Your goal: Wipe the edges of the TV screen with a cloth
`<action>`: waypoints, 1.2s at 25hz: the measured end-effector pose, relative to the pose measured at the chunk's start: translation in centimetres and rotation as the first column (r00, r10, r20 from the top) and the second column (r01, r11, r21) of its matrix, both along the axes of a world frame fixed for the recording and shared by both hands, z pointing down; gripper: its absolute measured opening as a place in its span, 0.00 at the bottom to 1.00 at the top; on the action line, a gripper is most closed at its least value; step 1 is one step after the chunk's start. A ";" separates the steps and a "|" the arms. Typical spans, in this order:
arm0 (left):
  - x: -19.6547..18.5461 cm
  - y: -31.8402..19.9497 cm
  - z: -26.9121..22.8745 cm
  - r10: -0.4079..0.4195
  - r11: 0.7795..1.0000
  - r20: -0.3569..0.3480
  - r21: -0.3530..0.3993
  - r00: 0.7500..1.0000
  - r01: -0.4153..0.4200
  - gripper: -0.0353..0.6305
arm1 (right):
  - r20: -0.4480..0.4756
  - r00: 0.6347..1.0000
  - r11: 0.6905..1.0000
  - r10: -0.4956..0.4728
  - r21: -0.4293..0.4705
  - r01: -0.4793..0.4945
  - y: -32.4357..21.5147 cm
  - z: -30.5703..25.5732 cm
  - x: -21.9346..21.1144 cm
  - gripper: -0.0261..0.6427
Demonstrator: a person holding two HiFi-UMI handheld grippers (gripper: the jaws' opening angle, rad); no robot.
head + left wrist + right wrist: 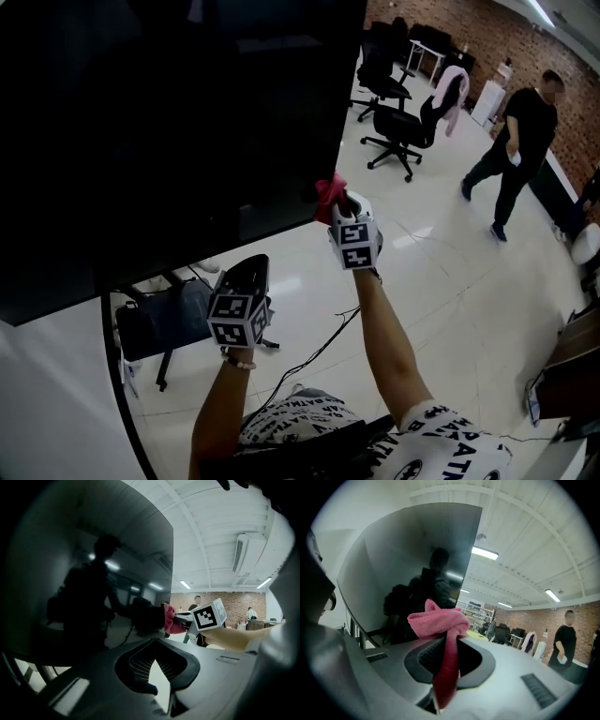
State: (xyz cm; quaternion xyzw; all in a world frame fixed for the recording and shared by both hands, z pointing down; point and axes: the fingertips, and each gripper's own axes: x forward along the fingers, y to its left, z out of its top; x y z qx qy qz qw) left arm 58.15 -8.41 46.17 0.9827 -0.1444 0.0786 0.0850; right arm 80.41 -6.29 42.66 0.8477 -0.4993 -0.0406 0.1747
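Our right gripper [336, 208] clamps the pink cloth [328, 191], bunched at its tips so the cloth meets the TV screen [169, 141] at its lower right corner; our left gripper [253, 270] hangs below the bottom edge, jaws together on nothing, likely clear of the wiping path.

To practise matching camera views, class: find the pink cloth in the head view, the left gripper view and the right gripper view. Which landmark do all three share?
Head view: pink cloth near centre, at the TV screen's lower right corner, in the right gripper.
Left gripper view: just right of centre, beside the screen's edge.
Right gripper view: centre, clamped between the jaws.
Shared landmark: the dark TV screen.
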 end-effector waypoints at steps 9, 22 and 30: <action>-2.0 -1.1 3.3 -0.047 0.997 0.038 -0.054 0.998 0.049 0.06 | 0.169 0.985 0.993 0.033 -0.118 -0.013 -0.3 9.7 0.5 0.12; -7.2 -1.9 4.0 -0.116 0.990 0.046 -0.075 0.992 0.119 0.06 | 0.372 0.918 0.988 0.136 -0.116 -0.099 0.5 13.0 -0.8 0.12; -12.8 -3.1 5.0 -0.142 0.986 0.041 -0.080 0.989 0.144 0.06 | 0.372 0.927 0.994 0.049 -0.108 -0.009 -4.6 13.7 -9.2 0.12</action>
